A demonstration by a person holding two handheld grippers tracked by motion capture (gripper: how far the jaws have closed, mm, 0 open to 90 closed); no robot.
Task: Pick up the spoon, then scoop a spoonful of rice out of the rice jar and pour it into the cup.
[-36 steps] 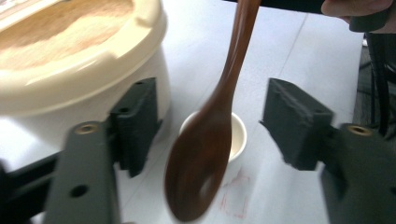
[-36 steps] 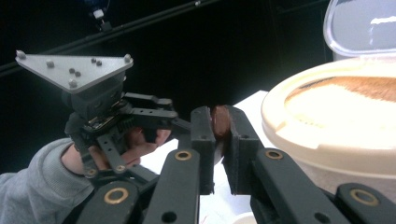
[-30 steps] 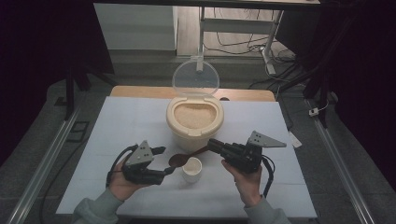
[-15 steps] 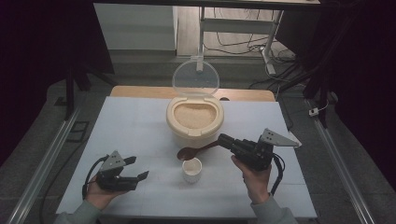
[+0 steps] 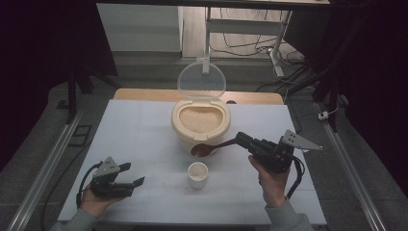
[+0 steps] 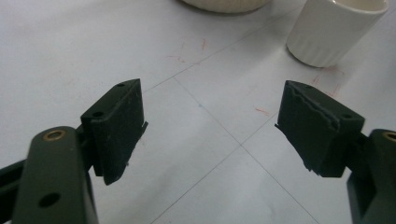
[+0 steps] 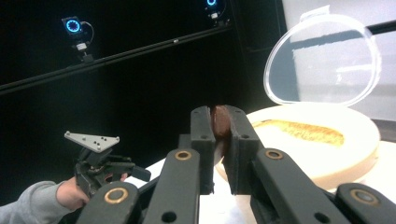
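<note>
Before the cream round rice container, a brown wooden spoon is clamped by the right gripper. Beside the small white ribbed cup, the left gripper is held with jaws wide, just opened, nothing between.

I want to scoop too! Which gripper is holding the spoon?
The right gripper holds it: its jaws are clamped on the handle of the brown spoon near the rice container. The left gripper is open, with nothing between its jaws.

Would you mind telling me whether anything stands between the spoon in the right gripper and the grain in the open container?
Nothing visible does. The right gripper holds the brown spoon by its handle, its bowl low against the front wall of the container. The clear lid stands open behind the grain; the spoon must only rise over the front rim.
</note>
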